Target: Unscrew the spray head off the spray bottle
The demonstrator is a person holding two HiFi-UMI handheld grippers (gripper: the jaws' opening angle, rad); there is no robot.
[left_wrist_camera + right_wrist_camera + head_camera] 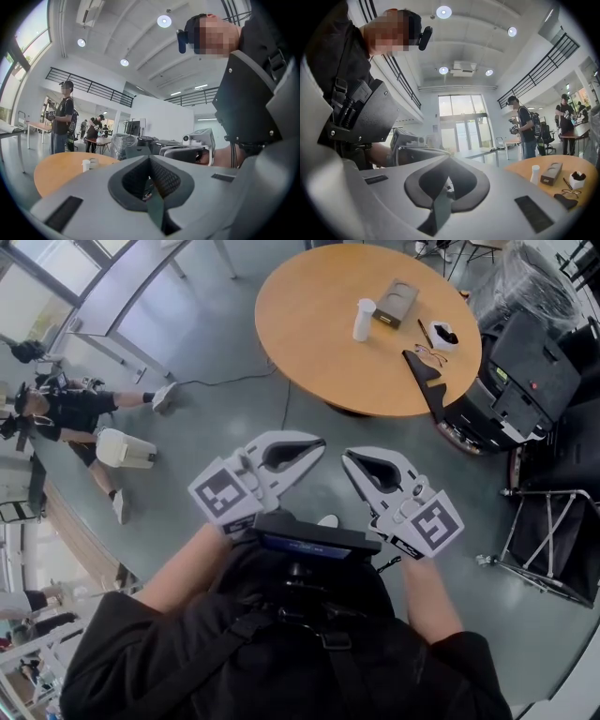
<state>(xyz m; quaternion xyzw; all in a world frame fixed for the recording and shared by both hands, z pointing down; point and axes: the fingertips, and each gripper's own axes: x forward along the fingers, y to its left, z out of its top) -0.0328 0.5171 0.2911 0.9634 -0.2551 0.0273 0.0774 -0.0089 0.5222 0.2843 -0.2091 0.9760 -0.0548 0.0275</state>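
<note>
A small white bottle stands upright on the round wooden table, far ahead of both grippers. It also shows small in the left gripper view and the right gripper view. I hold my left gripper and right gripper close to my chest, over the grey floor, tips pointing toward each other and a little apart. Both have their jaws shut with nothing between them. Neither gripper is near the bottle.
On the table lie a brown box, a white cup, glasses and a black object. Black cases and a folding frame stand at the right. A person sits on the floor at the left by a white bin.
</note>
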